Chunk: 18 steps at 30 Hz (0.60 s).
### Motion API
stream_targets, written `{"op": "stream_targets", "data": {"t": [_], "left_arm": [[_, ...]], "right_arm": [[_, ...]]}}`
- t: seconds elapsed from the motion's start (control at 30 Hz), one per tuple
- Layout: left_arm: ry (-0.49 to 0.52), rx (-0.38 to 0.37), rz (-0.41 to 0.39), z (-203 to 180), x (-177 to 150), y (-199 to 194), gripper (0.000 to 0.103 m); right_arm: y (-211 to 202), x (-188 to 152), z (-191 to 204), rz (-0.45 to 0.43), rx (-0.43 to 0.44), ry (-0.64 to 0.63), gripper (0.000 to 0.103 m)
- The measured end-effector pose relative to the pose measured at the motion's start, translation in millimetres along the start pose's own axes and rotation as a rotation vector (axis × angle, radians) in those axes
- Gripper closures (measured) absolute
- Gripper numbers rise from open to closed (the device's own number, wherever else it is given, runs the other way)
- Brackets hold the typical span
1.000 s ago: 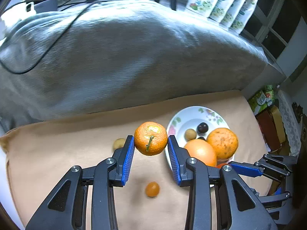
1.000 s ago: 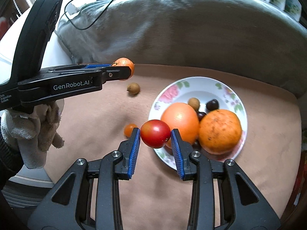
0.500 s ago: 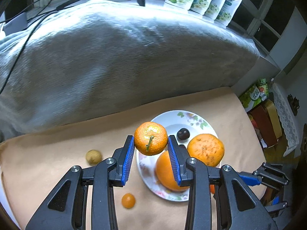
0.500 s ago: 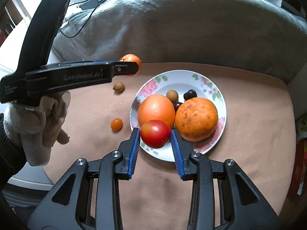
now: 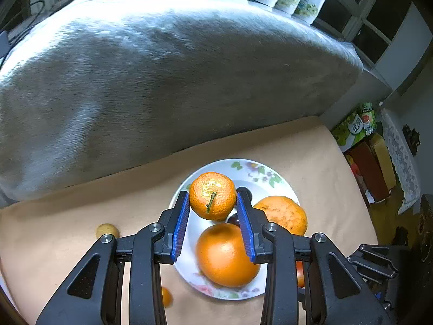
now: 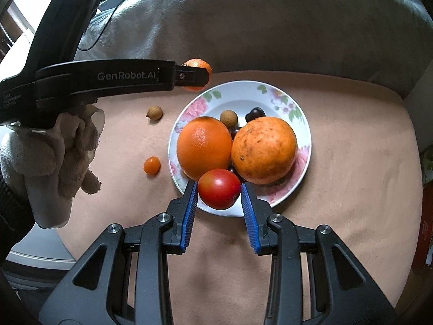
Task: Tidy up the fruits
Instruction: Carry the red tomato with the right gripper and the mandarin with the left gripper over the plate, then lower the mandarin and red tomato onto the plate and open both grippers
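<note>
left tool (image 5: pixel 212 203) clamped on a stemmed orange mandarin (image 5: pixel 212 195), over the far-left part of the floral white plate (image 6: pixel 270 92). right tool (image 6: pixel 219 193) clamped on a round red tomato (image 6: pixel 219 188) at the near rim. plate crowded by a smooth orange (image 6: pixel 203 147) and a speckled orange (image 6: pixel 263 150); dropped fruit may roll off onto the tan counter (image 6: pixel 351 149). height above the plate unclear.

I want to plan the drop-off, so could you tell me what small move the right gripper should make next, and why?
Probably lower a little, then release. The right gripper is shut on the round red tomato over the near rim of the floral white plate, just before the two large oranges, where bare plate shows.
</note>
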<state>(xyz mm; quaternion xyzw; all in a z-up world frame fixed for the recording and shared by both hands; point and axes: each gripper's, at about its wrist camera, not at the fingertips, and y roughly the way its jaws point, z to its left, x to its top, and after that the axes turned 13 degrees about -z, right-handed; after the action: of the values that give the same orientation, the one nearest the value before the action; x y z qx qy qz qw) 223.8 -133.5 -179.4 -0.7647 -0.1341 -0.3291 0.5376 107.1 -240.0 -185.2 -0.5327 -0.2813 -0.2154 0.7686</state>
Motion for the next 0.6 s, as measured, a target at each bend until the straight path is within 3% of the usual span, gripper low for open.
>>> {"op": "stream_targets", "data": {"t": [0.6], "left_arm": [[0.046, -0.025, 0.053, -27.2, -0.3, 16.4, 0.069]], "right_arm": [[5.1, -4.3, -13.1, 0.012, -0.005, 0.046, 0.068]]}}
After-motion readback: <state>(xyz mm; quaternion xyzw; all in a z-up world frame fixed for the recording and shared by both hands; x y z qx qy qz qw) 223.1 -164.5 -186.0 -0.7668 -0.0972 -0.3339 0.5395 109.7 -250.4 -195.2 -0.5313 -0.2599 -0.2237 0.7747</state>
